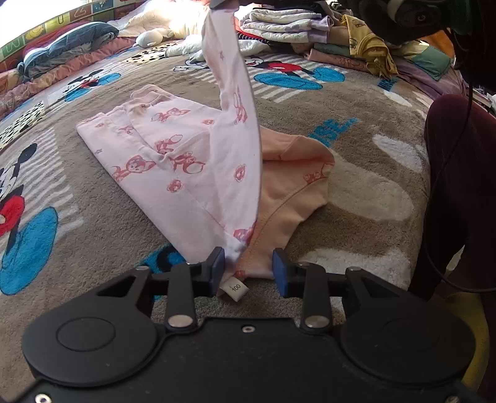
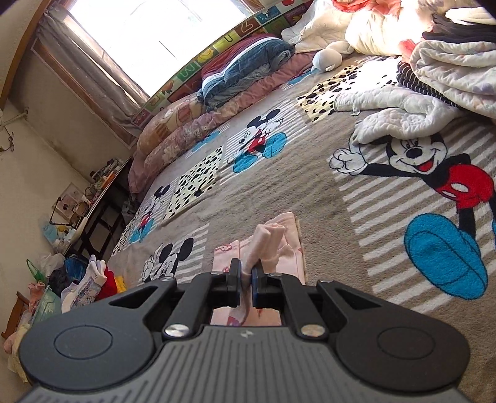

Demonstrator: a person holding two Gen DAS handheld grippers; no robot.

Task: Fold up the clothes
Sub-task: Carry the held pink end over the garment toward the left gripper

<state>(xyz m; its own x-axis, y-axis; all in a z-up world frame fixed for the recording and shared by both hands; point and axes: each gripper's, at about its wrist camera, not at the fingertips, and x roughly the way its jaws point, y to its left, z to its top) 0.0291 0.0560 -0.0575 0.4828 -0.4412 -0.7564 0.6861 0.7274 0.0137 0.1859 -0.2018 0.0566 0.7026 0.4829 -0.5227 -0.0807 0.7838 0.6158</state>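
Bed cover: grey-brown plush blanket printed with cartoon mice and blue shoes, spread flat as the work surface.

Background stock: stack of folded pale garments at the far edge, well apart from the work.

Task item: small pale pink cotton garment with red animal print and a peach inner side, laid on the blanket. One long strip is raised upward out of the left wrist view; the near corner with its white size tag lies between the jaws of the left gripper.

Left gripper: jaws parted, pads not seen to press the cloth, though contact on one side cannot be ruled out.

Right gripper: clamped on a bunched pink end.

Step judged: a mid-fold lift. Next move judged: the raised end is to be carried over and laid down, edges matched.
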